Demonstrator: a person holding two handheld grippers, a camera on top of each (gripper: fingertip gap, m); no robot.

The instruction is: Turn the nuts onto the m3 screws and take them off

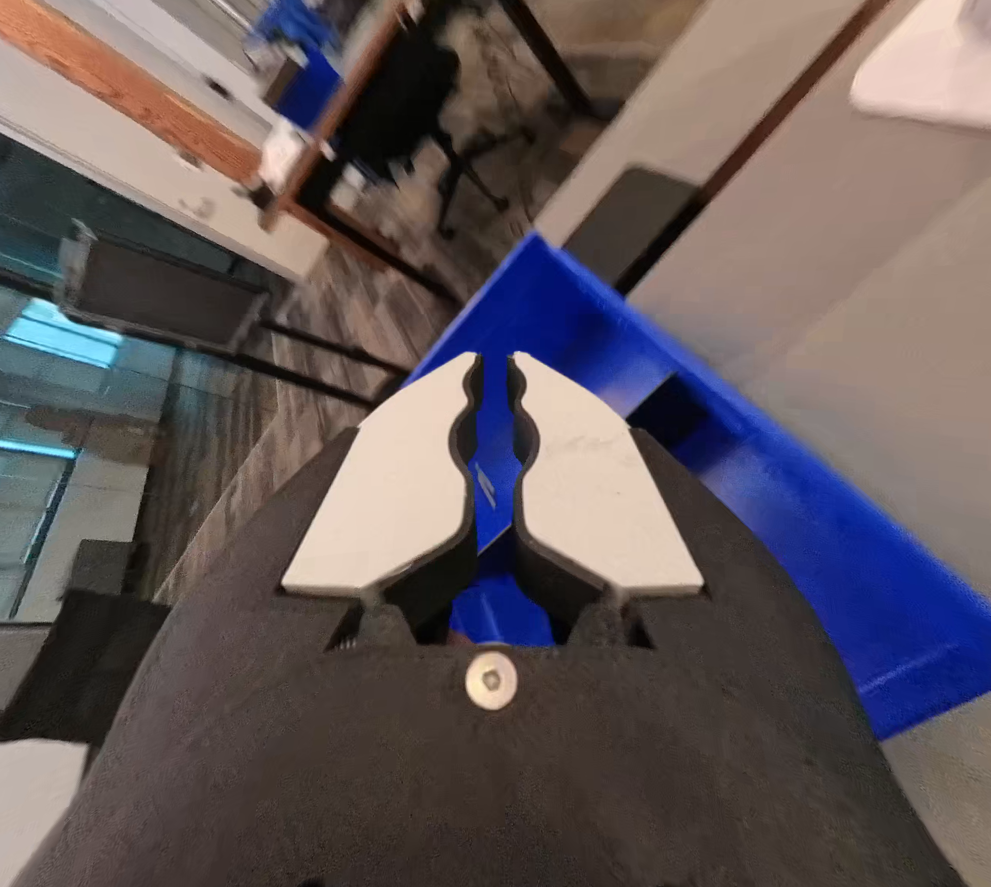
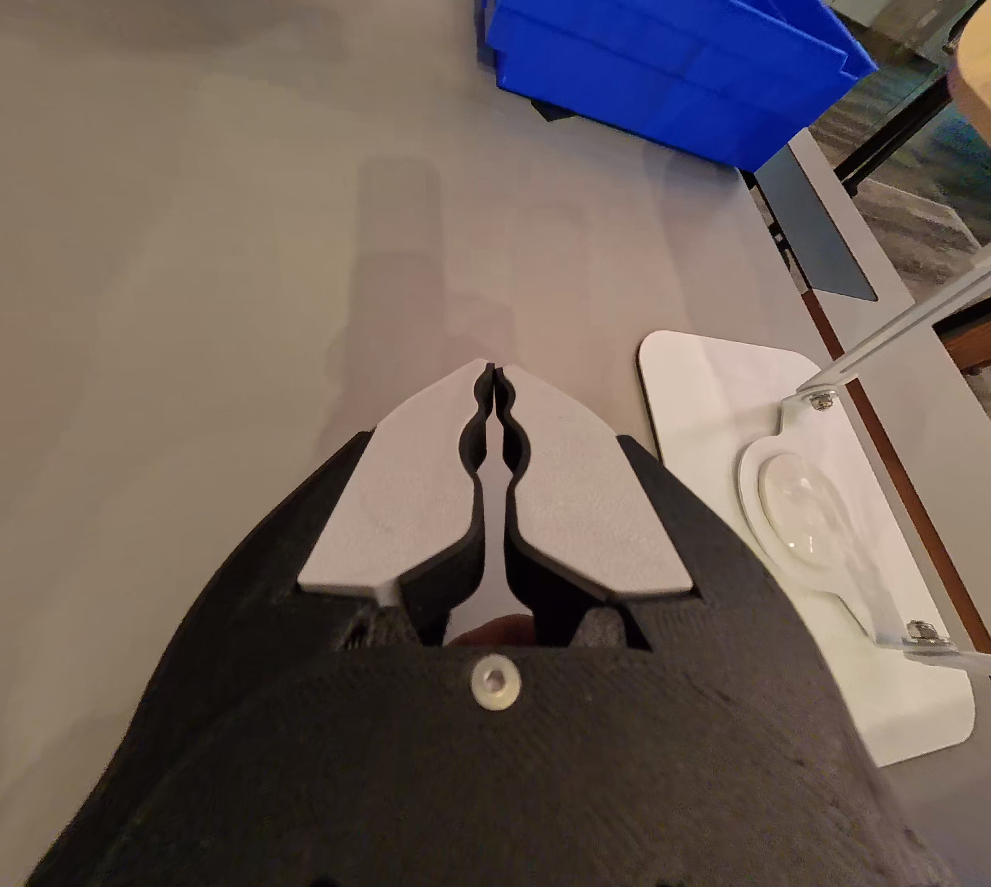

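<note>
Right claw [image 2: 492, 368]: tips pressed together, nothing between them, hovering over bare grey desk [image 2: 214, 218]. Just to its right, a white base plate [image 2: 697, 379] carrying a clear magnifier lens [image 2: 793, 513] on an acrylic bracket. Blue bin [image 2: 670, 57] sits farther back near the desk edge. Left claw [image 1: 495, 361]: narrow gap between the tips, holding nothing, tilted over the blue bin's rim [image 1: 724, 459]; view motion-blurred. Nuts and screws can't be made out in either view.

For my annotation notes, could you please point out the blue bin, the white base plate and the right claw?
blue bin [image 2: 643, 57]: right wrist view, near side wall.
white base plate [image 2: 708, 395]: right wrist view, bare top surface.
right claw [image 2: 490, 371]: right wrist view, between fingertips.
</note>
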